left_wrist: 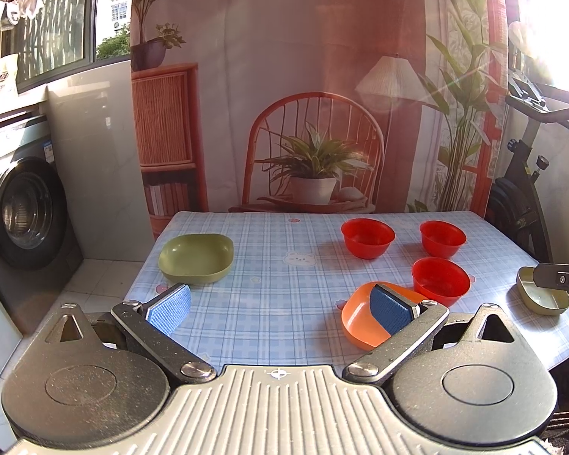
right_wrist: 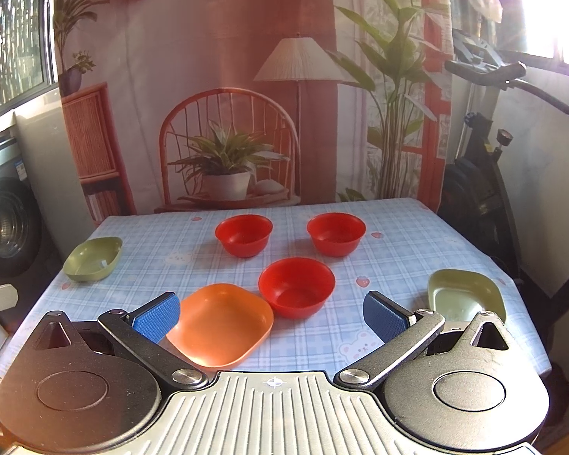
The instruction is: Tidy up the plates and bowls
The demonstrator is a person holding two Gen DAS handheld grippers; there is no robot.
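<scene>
On the blue checked table [left_wrist: 269, 235] [right_wrist: 398, 242] stand three red bowls: two at the back [right_wrist: 244, 234] [right_wrist: 336, 232] and one nearer [right_wrist: 296, 286] [left_wrist: 440, 280]. An orange plate [right_wrist: 220, 322] [left_wrist: 356, 314] lies at the front beside the near red bowl. One green plate [left_wrist: 196, 252] [right_wrist: 93, 258] lies at the left, another green plate [right_wrist: 466, 295] [left_wrist: 542, 295] at the right. My left gripper [left_wrist: 280, 311] is open and empty above the front edge. My right gripper [right_wrist: 271, 318] is open and empty over the orange plate and near bowl.
A washing machine [left_wrist: 22, 212] stands left of the table and an exercise bike [right_wrist: 489, 151] right of it. A printed backdrop [left_wrist: 303, 113] hangs behind the table's far edge. The right gripper's tip [left_wrist: 561, 276] shows over the right green plate in the left wrist view.
</scene>
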